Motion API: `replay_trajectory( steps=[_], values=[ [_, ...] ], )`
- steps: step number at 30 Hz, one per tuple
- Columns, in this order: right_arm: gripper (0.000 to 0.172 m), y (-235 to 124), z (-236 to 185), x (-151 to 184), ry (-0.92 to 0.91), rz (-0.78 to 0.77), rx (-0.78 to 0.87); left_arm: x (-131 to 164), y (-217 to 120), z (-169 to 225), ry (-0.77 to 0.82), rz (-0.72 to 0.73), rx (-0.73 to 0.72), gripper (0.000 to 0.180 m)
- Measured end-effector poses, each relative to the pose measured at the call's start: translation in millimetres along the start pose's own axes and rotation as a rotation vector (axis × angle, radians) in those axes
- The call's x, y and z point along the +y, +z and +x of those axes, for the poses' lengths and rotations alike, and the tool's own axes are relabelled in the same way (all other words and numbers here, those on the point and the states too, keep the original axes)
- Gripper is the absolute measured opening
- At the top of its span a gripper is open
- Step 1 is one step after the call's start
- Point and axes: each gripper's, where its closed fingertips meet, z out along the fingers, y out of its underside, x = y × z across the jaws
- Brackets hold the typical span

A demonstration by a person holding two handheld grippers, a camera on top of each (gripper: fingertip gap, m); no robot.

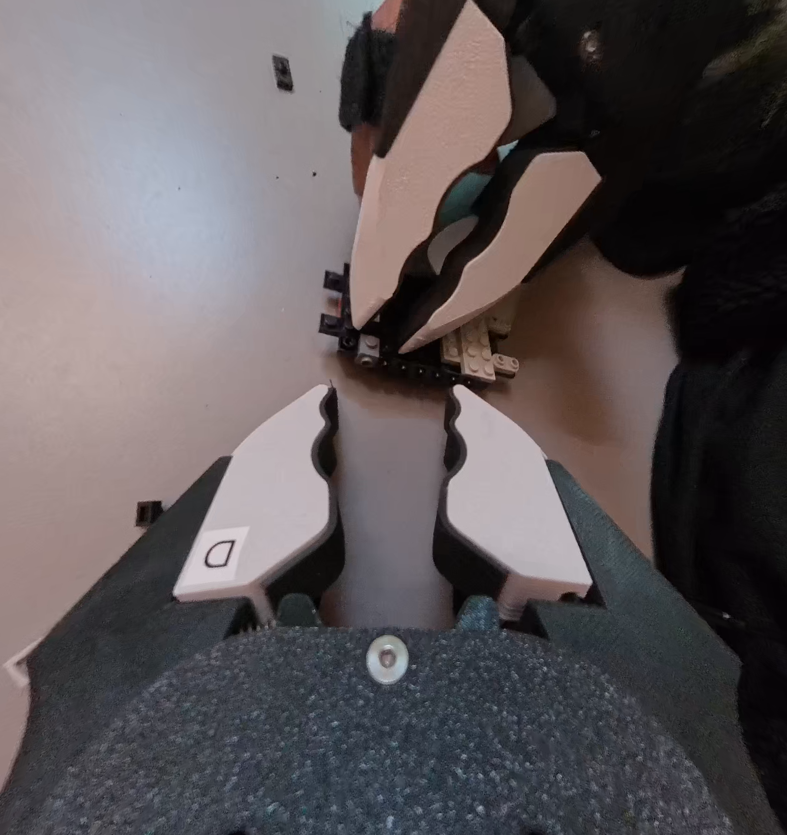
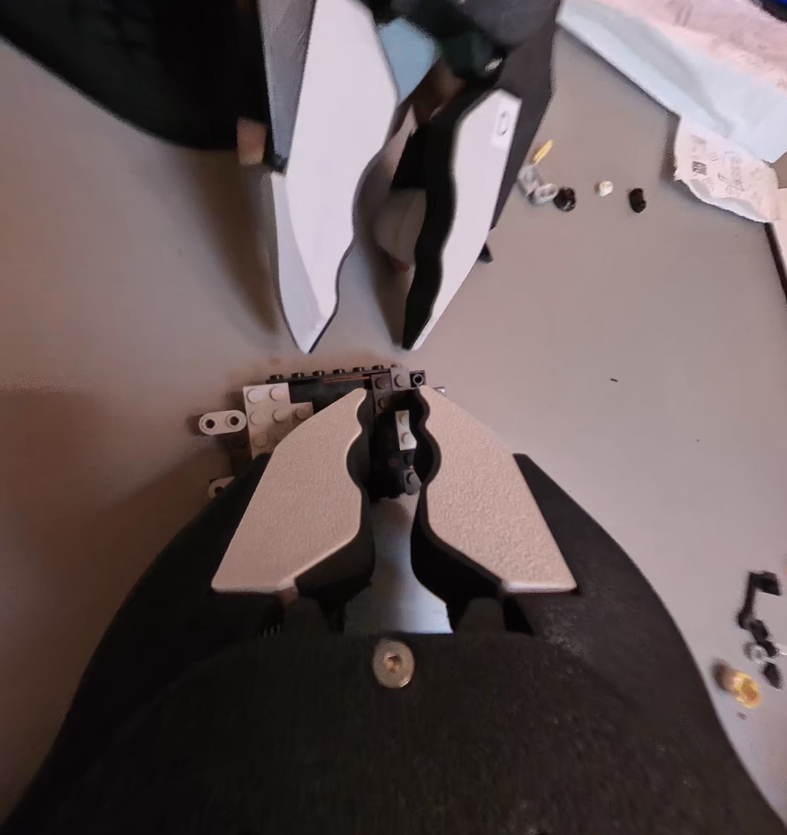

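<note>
A small brick assembly (image 1: 428, 368) of black, grey and tan plates lies on the pale table (image 1: 157, 271). My right gripper (image 2: 391, 392) comes down over the assembly (image 2: 319, 388). Its fingers close on a narrow raised strip of dark grey and white plates (image 2: 405, 429). In the left wrist view the right gripper (image 1: 382, 336) has its tips on the black part. My left gripper (image 1: 391, 391) is open and empty, its tips just short of the assembly's near edge. In the right wrist view the left gripper (image 2: 358, 348) stands apart beyond the assembly's studded edge.
Loose small pieces (image 2: 563, 199) lie at the far right, next to crumpled paper (image 2: 721, 180) and a light blue sheet (image 2: 653, 58). More small parts (image 2: 757, 632) lie at the right edge. A small black piece (image 1: 147, 513) lies left of my left gripper. A dark sleeve (image 1: 744, 406) fills the right. My two grippers' fingertips are within a few centimetres of each other. About 7 cm separates my left fingertips from the small black piece (image 1: 147, 513).
</note>
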Motion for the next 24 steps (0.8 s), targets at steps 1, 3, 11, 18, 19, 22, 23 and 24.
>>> replay_trajectory(
  steps=[1, 3, 11, 18, 19, 22, 23, 24],
  values=[
    [0.015, -4, 2, -4, 0.040, 0.047, -0.005, -4, 0, 5, -0.019, 0.028, 0.034, 0.045],
    [0.015, -13, 11, -13, 0.064, 0.104, 0.041, -21, -3, 19, -0.096, 0.128, 0.145, 0.046],
    [0.015, -31, 19, -36, -0.078, 0.145, 0.227, -44, -10, 20, -0.330, 0.294, 0.304, 0.026],
    [0.004, -42, 15, -47, 0.100, 0.315, 0.084, -30, -9, 14, -0.172, 0.193, 0.174, 0.012],
    [0.004, -43, 15, -45, 0.098, 0.307, 0.073, -31, -8, 15, -0.177, 0.193, 0.168, 0.012],
    [0.005, -47, 13, -47, 0.123, 0.348, 0.040, -31, -7, 14, -0.163, 0.187, 0.154, 0.012],
    [0.005, -51, 14, -49, 0.156, 0.380, 0.017, -31, -7, 13, -0.169, 0.186, 0.151, 0.012],
    [0.005, -56, 18, -51, 0.179, 0.408, 0.013, -30, -6, 12, -0.186, 0.186, 0.154, 0.012]
  ],
)
